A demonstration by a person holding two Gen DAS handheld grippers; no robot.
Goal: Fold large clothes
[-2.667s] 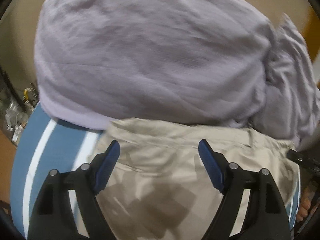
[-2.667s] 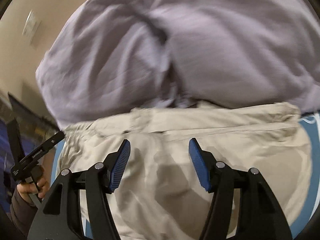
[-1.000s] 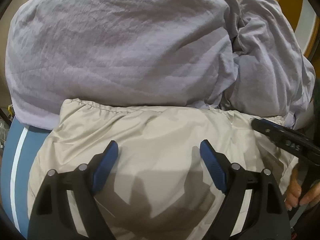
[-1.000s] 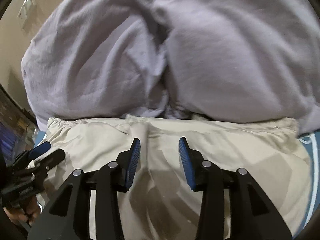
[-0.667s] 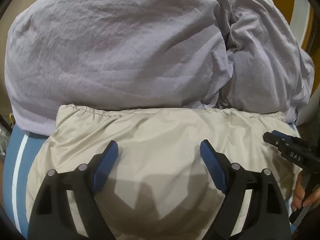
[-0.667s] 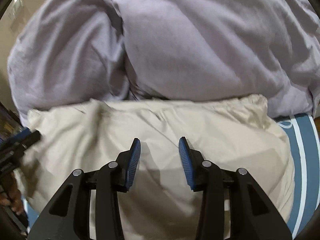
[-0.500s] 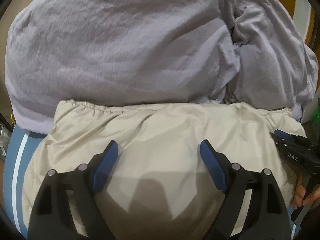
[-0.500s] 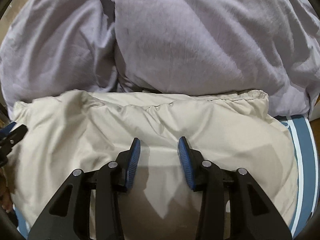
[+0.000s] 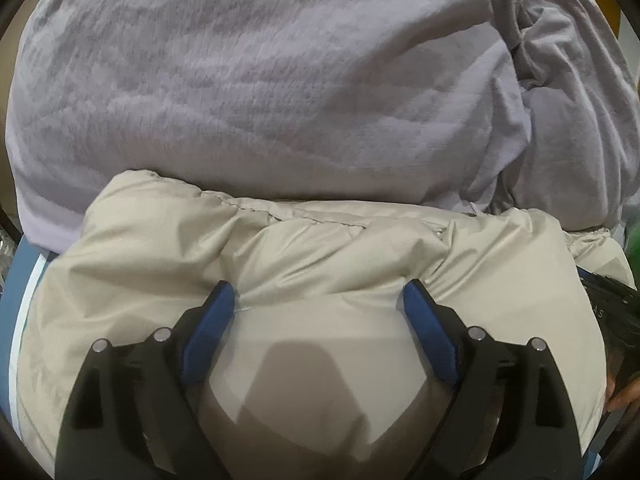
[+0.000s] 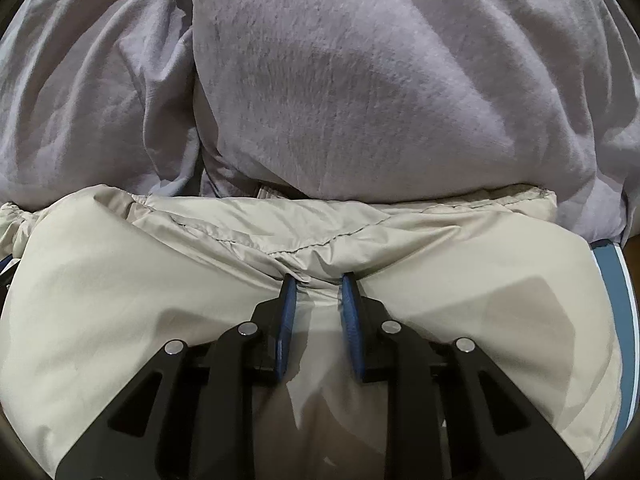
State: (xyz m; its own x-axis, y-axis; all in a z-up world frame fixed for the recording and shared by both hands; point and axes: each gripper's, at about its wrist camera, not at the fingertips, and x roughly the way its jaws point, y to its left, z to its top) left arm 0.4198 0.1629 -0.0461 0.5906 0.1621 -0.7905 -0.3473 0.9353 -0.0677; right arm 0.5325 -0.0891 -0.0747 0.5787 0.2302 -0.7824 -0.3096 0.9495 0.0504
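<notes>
The beige padded garment (image 9: 320, 264) lies spread on a blue cover with white stripes (image 10: 616, 280) and fills the lower half of both wrist views. Its stitched, gathered hem runs across the frame from 9 o'clock to 3 o'clock, just below a large lilac-grey bedding bundle (image 9: 260, 80) that occupies the whole upper half.

The left gripper (image 9: 318, 300) stands wide open. Both blue pads press down into the garment, and a taut ridge of fabric spans between them. Nothing is clamped. This placement appears intended to pin or flatten the layer while the other tool takes its hold.

The right gripper (image 10: 318, 286) has just been closing and is now narrow. A puckered fold of the garment rises between its pads at 12 o'clock from the fingertips, directly below the hem seam. The creases radiating from the tips suggest that the pads have caught this fold, probably to lift the hem edge for a fold.

In the left view, the right-hand tool appears as a black bar at 3 o'clock, with fingertips of a hand (image 9: 620, 400) below it.

The surface appears to be a bed. The striped cover shows at 9 o'clock in the left view and at 3 o'clock in the right view. Little of the room is visible beyond the bedding.
</notes>
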